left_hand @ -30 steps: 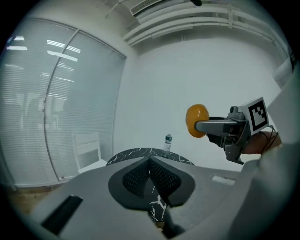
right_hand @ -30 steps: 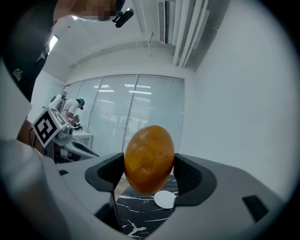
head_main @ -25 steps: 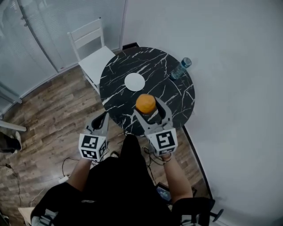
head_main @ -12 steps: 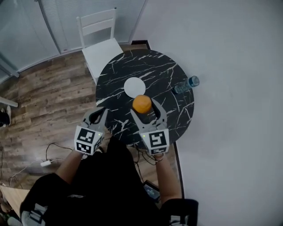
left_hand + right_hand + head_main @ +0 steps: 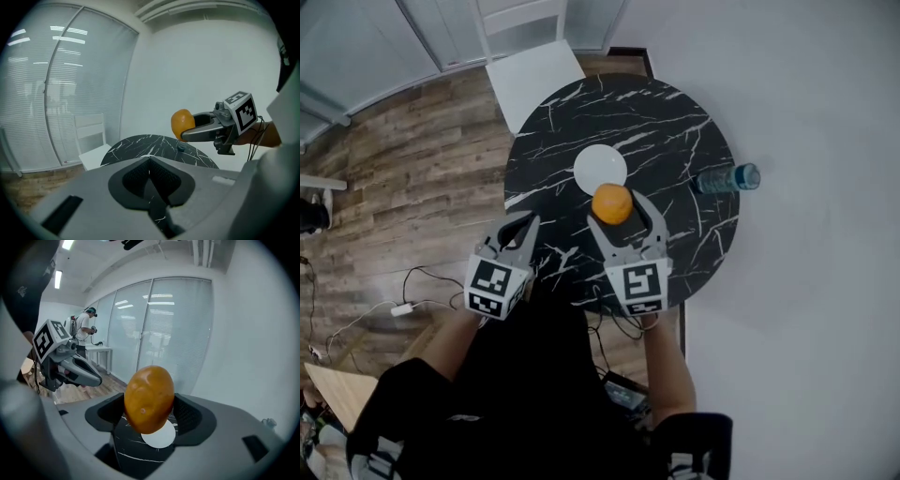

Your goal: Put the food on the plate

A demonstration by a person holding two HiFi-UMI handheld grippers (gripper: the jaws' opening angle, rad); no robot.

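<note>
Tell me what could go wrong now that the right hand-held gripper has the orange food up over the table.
The orange food is rounded and pinched only at its sides by the right hand-held gripper, so it might slip. The plate looks small and flat; dropped from height, the food could roll off onto the table.

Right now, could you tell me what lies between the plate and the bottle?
Only bare table between plate and bottle, in the head view.

No legible text, no labels, no numbers
</note>
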